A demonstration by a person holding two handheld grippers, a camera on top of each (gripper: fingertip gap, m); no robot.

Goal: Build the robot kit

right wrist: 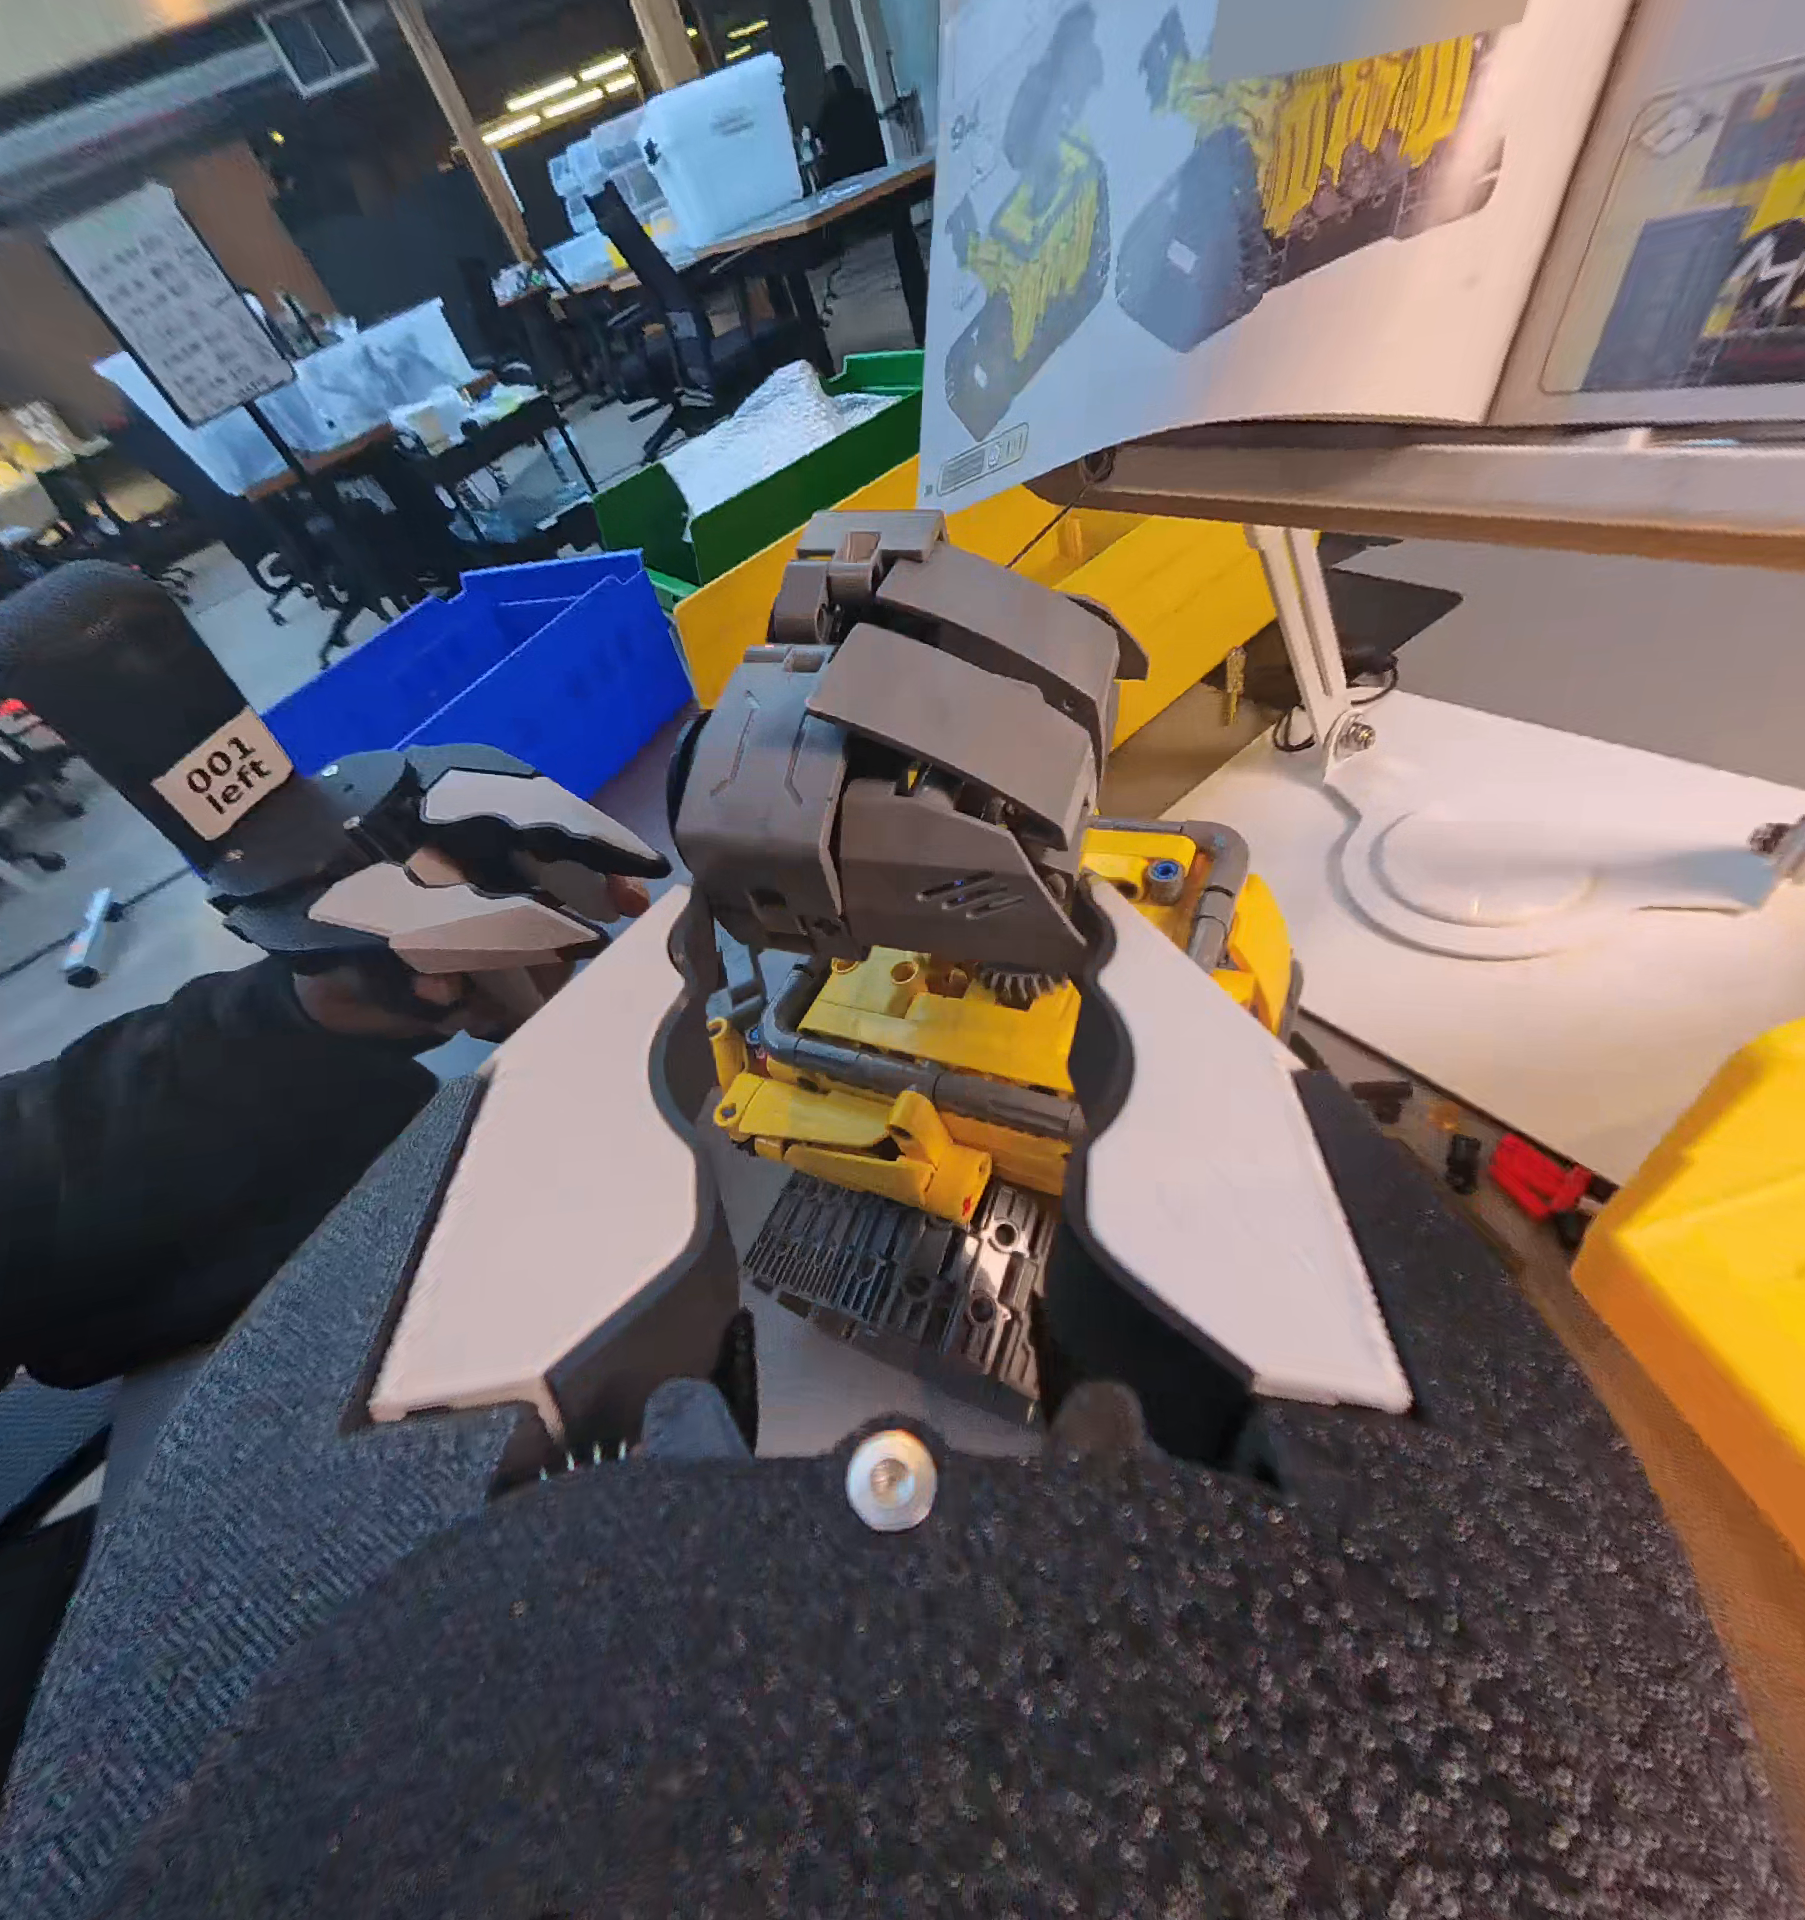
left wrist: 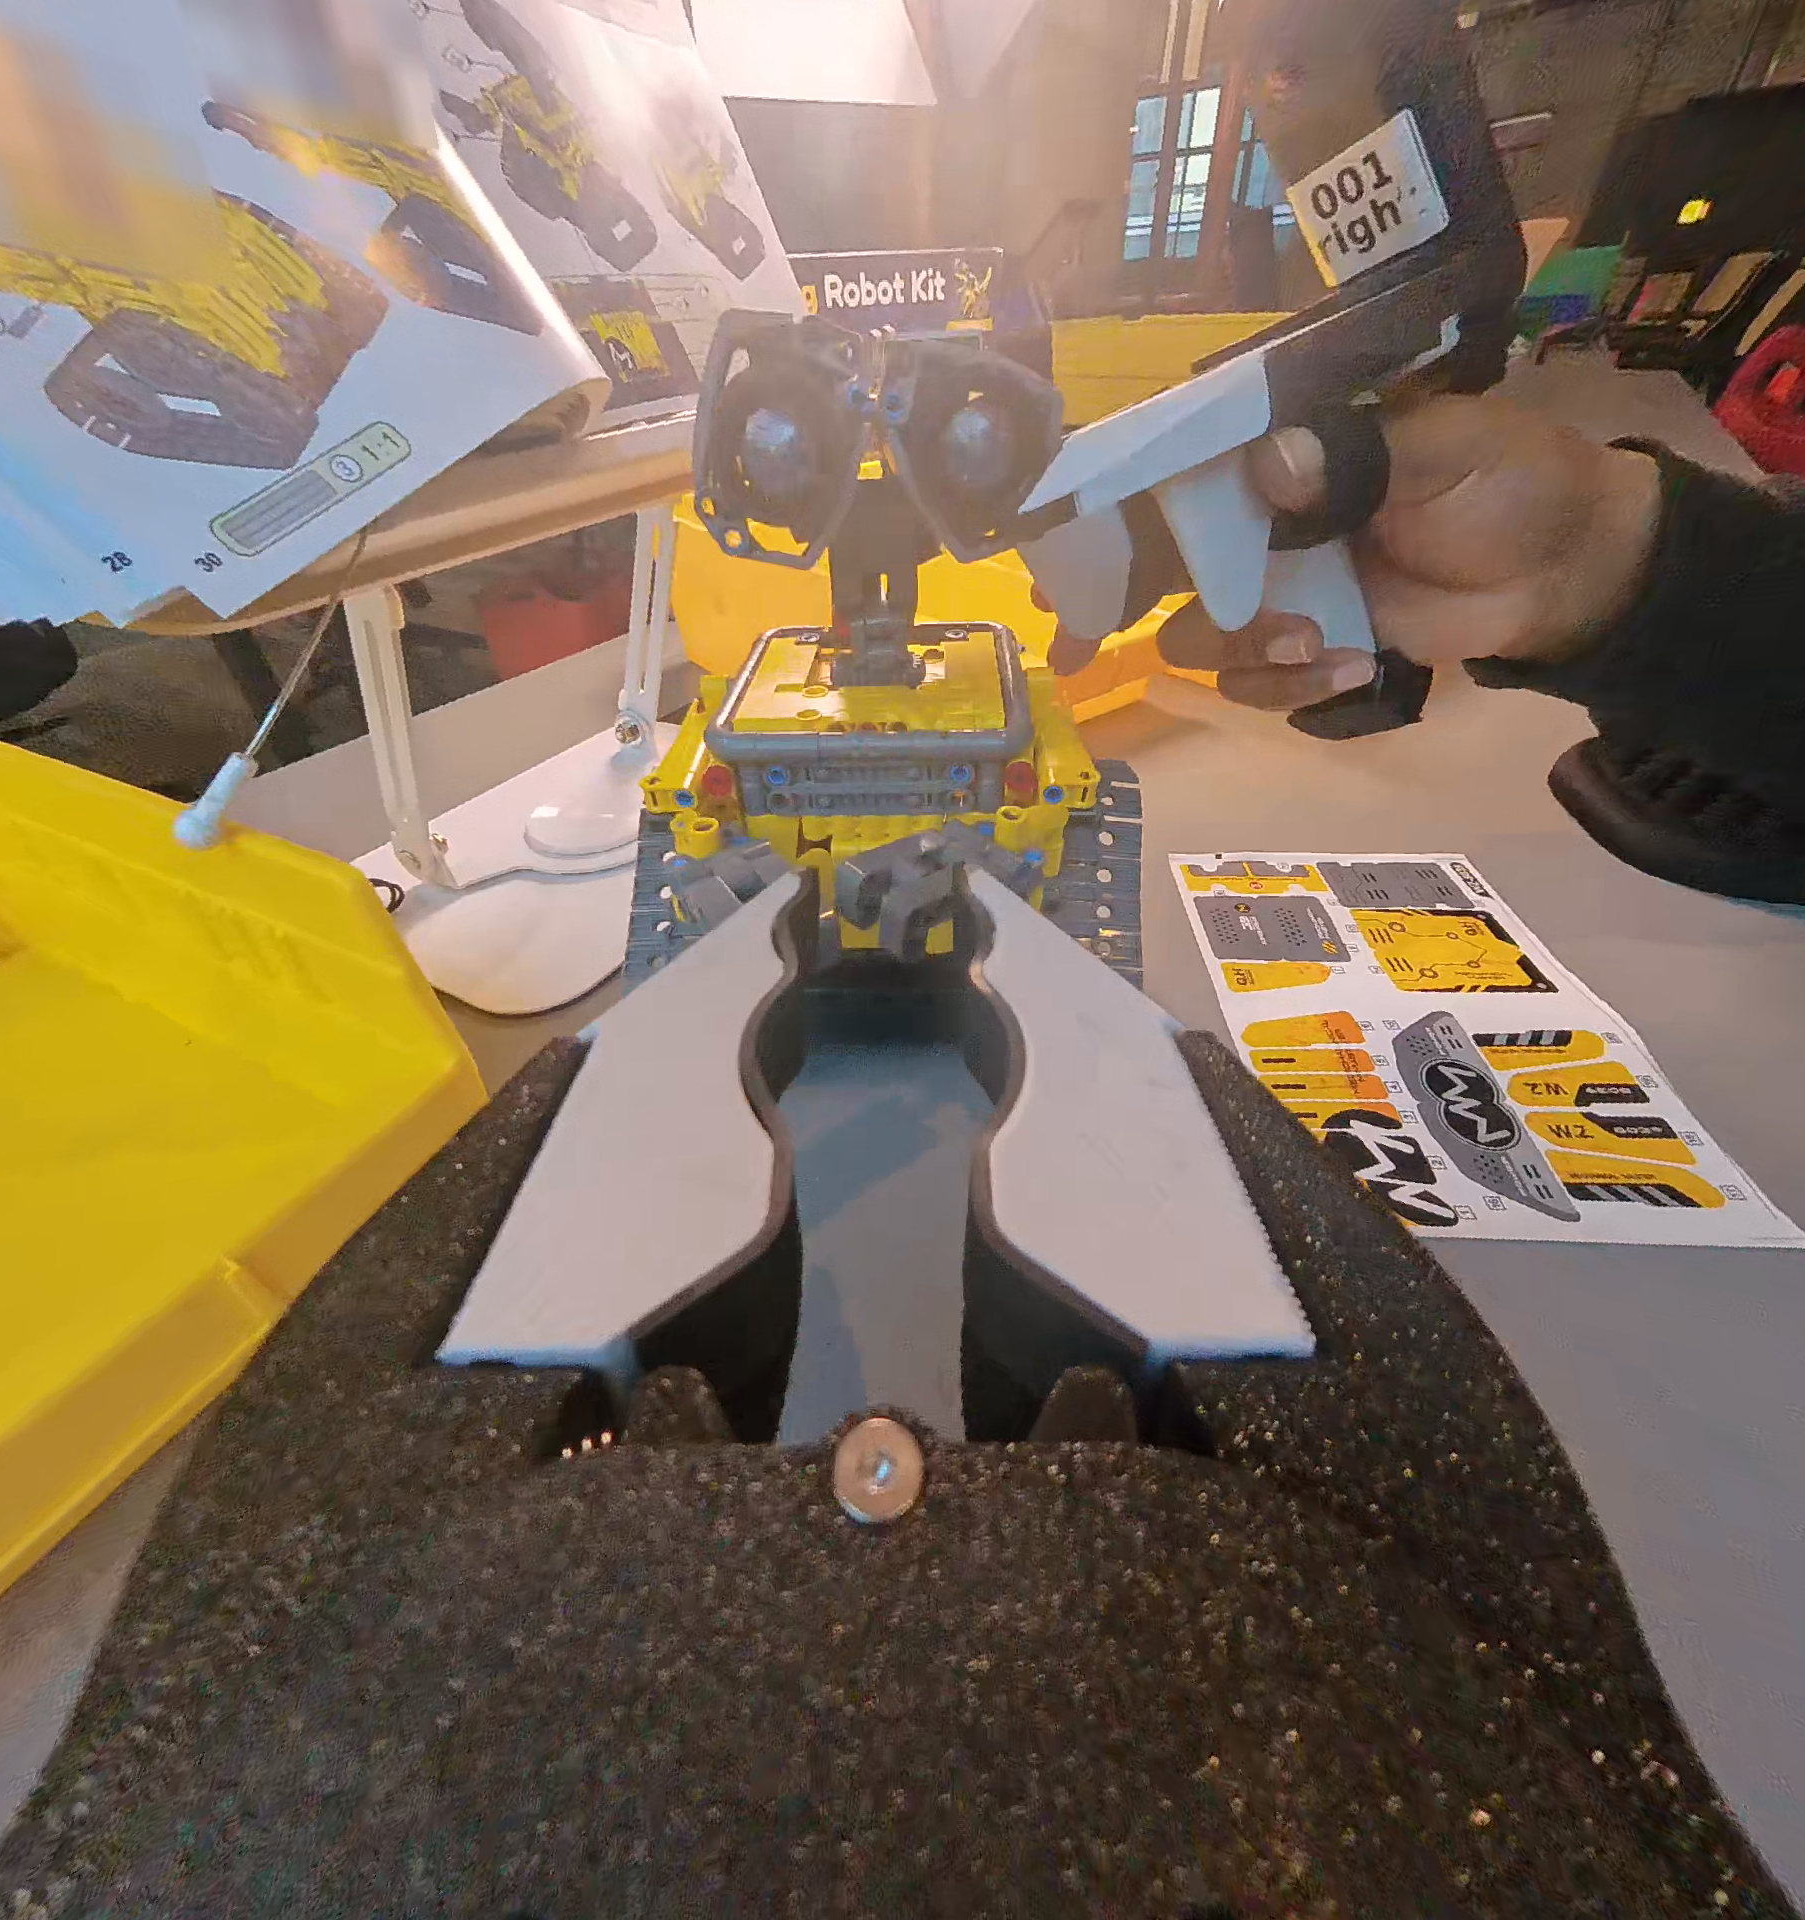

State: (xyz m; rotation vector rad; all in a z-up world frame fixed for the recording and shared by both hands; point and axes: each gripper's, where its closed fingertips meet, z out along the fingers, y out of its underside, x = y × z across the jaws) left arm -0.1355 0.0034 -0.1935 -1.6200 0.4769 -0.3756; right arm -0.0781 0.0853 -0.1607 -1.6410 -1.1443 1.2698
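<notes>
The left gripper (left wrist: 885, 904) has its fingers apart, their tips on either side of the small grey arm pieces at the front of the toy robot (left wrist: 877, 748), close to them; whether they touch cannot be told. The toy robot, yellow with grey tracks and a dark two-eyed head, stands upright on the worktop (left wrist: 1604, 1403). A sticker sheet (left wrist: 1438, 1039) lies flat beside the toy robot, and a yellow bin (left wrist: 150, 1091) sits on its other side. The right gripper (right wrist: 882, 920) has its fingers apart around the toy robot's head (right wrist: 877, 748), near both sides. Behind the toy robot a white stand (left wrist: 524, 831) props an open instruction booklet (left wrist: 254, 312).
</notes>
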